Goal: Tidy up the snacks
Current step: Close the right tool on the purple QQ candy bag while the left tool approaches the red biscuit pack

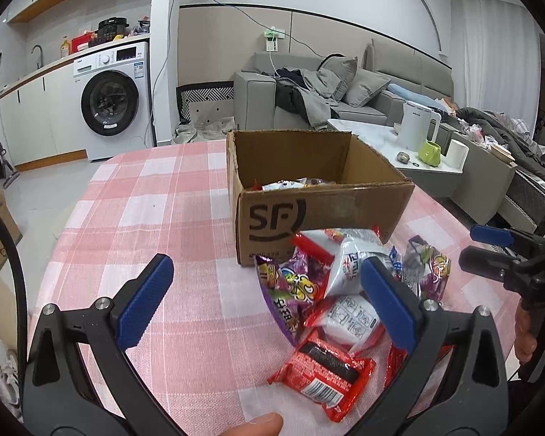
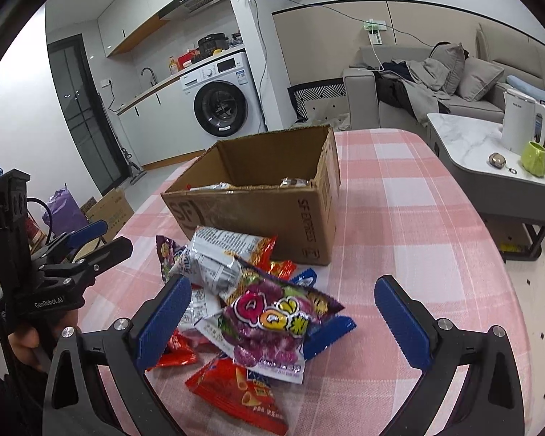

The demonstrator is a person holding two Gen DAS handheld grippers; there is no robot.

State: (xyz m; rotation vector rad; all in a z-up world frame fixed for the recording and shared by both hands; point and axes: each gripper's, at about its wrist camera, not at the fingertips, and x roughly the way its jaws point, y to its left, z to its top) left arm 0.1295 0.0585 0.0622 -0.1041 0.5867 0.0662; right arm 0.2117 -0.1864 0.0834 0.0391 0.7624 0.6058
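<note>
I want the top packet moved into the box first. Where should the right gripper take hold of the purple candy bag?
Grip the purple candy bag across its puffy middle, coming down from above with the right gripper. It lies flat on top of the pile, uncovered, and the open fingers already straddle it. Its crimped near edge looks thinner and likelier to slip.

box: open brown SF cardboard box [image 2: 258, 214], upright on my desk, a few packets lying inside | snacks: loose heap of packets [image 2: 243, 305] touching its near wall | top: purple candy bag [image 2: 272, 327] | nearest me: red packet [image 1: 327, 370], flat
</note>
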